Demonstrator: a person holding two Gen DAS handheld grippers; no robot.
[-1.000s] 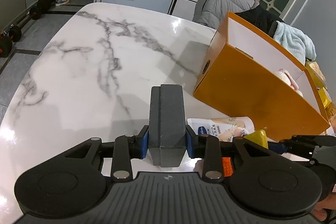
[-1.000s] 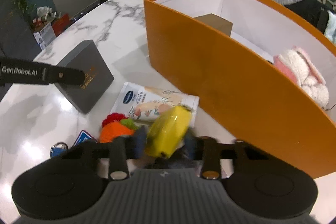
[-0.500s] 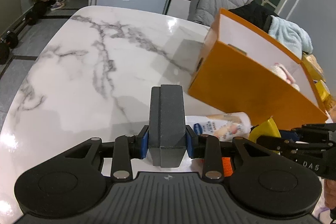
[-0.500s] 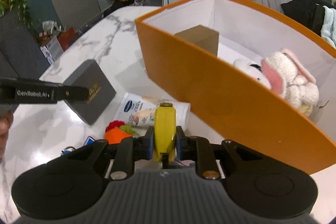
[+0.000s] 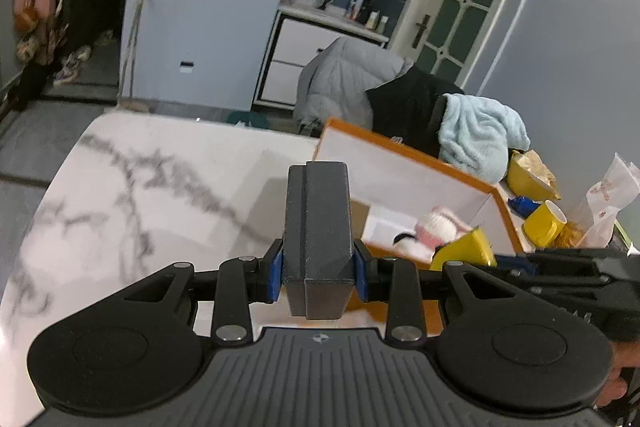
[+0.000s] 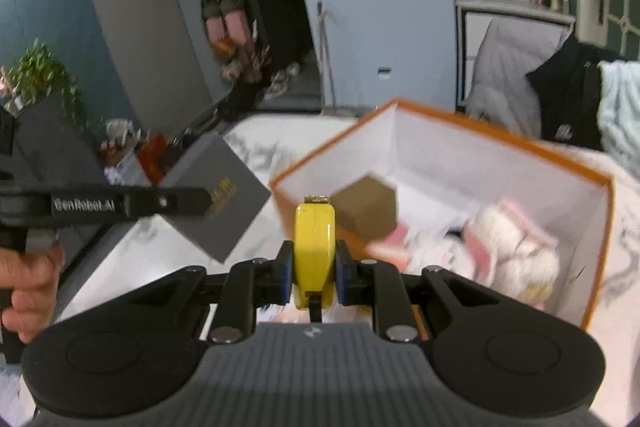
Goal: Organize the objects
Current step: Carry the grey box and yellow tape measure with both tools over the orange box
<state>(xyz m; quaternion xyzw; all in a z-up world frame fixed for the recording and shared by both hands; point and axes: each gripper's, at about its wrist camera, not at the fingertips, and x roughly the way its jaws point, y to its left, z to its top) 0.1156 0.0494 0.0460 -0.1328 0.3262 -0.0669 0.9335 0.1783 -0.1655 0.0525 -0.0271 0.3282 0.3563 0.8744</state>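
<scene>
My left gripper is shut on a dark grey box, held clear above the marble table. My right gripper is shut on a narrow yellow object, raised in front of the near corner of the orange box. Inside the orange box lie a small brown box and a white and pink plush toy. In the right wrist view the grey box hangs to the left of the orange box. In the left wrist view the yellow object shows at the right.
Beyond the orange box sit a yellow mug, a yellow bowl and a paper bag. A light blue towel and jackets hang on chairs behind. A hand holds the left gripper's handle.
Both grippers have risen with their objects still held. Both views now look over the orange box's rim into it. The pouch and orange toy on the table have dropped out of sight.
</scene>
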